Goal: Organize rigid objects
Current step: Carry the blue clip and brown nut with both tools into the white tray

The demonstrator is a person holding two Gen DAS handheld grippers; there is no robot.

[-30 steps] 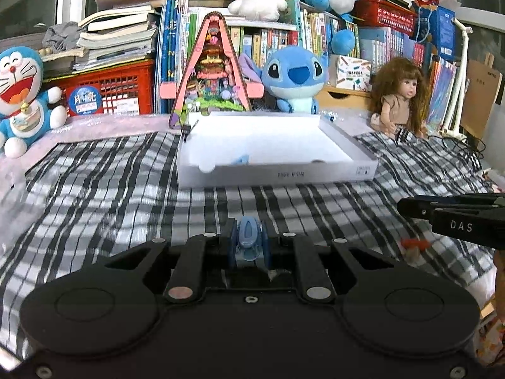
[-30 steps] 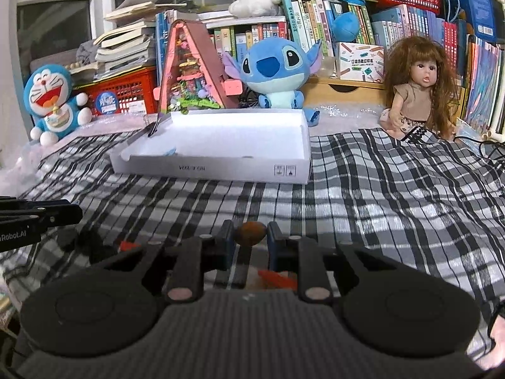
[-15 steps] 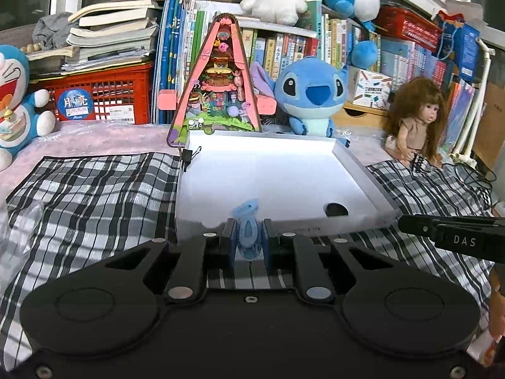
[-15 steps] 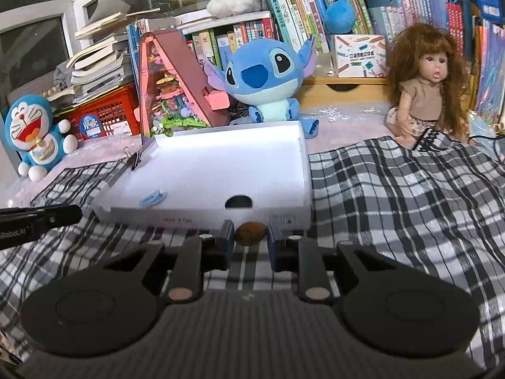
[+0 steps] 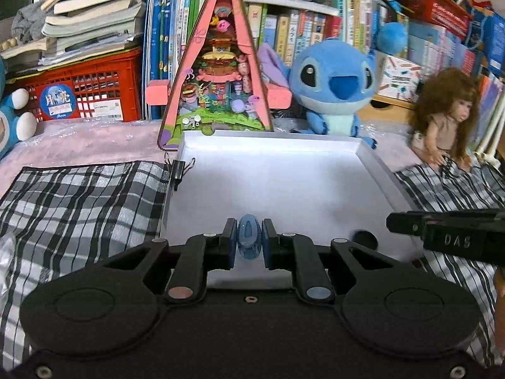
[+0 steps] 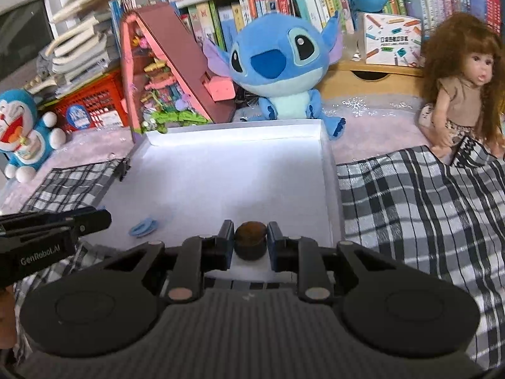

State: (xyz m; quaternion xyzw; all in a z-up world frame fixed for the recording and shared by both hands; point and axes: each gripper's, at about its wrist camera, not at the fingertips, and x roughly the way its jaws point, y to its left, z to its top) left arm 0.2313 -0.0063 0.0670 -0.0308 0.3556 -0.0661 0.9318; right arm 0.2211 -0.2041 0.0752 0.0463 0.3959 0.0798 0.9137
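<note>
Left tongs (image 5: 249, 242) clamping blue toy (image 5: 249, 240), over white tray (image 5: 277, 189), checked cloth (image 5: 79, 202), perhaps bedding.

Both tongs (image 5: 249, 243) (image 6: 251, 241) matte black, blue pads, round discs, silver screws; white "DAS", "GenRobot.AI" lettering.

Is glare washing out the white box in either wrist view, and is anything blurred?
Left wrist view: the box floor reads bright but even, and the blue piece between the fingers is sharp. Right wrist view: the box floor is blown out toward the middle, and the books behind are smeared; the brown piece stays clear.
</note>
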